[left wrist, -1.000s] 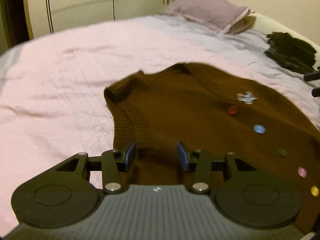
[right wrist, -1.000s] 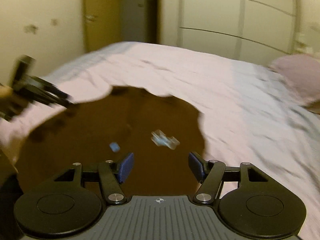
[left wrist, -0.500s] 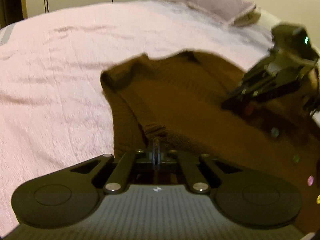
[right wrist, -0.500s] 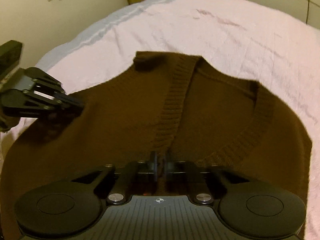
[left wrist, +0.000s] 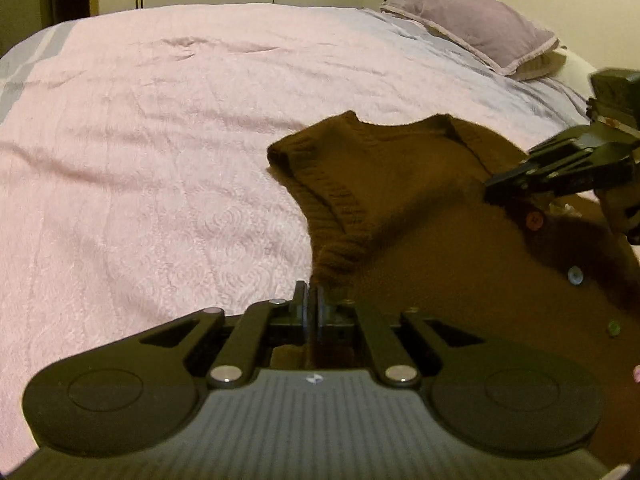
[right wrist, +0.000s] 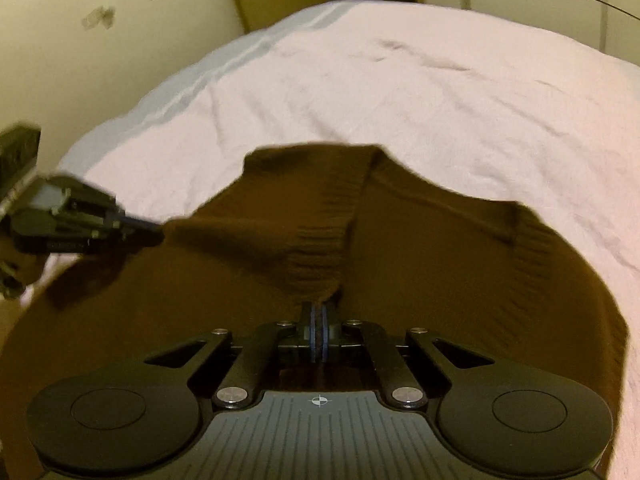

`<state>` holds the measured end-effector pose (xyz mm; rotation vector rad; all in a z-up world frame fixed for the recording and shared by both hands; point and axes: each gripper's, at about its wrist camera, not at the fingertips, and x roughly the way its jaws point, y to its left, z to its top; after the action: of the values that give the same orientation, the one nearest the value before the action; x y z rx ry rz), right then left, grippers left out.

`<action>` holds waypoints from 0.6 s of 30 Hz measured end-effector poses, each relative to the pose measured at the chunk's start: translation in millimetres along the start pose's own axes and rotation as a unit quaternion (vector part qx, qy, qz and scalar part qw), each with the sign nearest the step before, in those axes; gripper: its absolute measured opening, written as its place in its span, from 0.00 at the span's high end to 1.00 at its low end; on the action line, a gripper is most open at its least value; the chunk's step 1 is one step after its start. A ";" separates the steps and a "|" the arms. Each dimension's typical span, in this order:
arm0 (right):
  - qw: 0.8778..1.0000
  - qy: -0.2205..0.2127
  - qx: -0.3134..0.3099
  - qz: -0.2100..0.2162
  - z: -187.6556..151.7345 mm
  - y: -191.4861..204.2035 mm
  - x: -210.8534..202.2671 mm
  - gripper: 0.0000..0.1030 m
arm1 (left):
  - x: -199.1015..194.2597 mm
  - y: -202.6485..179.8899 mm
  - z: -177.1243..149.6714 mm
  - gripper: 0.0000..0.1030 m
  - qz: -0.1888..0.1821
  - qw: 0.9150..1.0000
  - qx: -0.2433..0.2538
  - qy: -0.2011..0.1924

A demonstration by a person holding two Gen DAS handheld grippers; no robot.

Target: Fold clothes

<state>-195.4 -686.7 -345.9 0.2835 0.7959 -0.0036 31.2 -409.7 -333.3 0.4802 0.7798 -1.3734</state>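
Both hand-held grippers, left (left wrist: 311, 307) and right (right wrist: 319, 323), pinch a brown cardigan (left wrist: 420, 208) on the pink bedspread (left wrist: 160, 152).

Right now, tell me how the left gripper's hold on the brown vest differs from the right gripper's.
The left gripper pinches the ribbed armhole edge, bedspread beside it; the right gripper pinches the ribbed front band, knit on both sides. Shared: both jaws have just been closing and grip the brown vest.

Dim, warm yellowish indoor light, grainy throughout, fisheye bending the edges into dark corners, soft blur on the right wrist view, shadows pooling under the brown sweater (left wrist: 420, 200).
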 end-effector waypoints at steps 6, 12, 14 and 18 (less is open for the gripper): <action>0.996 -0.062 0.017 -0.065 -13.7 -40.3 -82.6 0.54 | -12.1 7.5 37.5 0.73 0.026 0.999 0.008 -0.044; 0.992 -0.047 -0.022 -0.115 -9.7 -82.9 -87.3 0.54 | 44.4 -18.7 79.0 0.46 0.053 0.990 0.117 -0.049; 0.991 -0.033 -0.049 -0.116 -3.0 -90.5 -71.5 0.54 | 68.8 -21.3 84.6 0.45 0.065 0.986 0.148 -0.033; 0.992 -0.010 -0.074 -0.103 5.5 -110.3 -36.9 0.54 | 114.4 -20.3 94.4 0.46 0.074 0.981 0.182 0.003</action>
<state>-229.5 -798.0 -343.7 0.0594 0.7988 -0.1404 32.4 -558.3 -351.4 0.8117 0.4856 -1.3795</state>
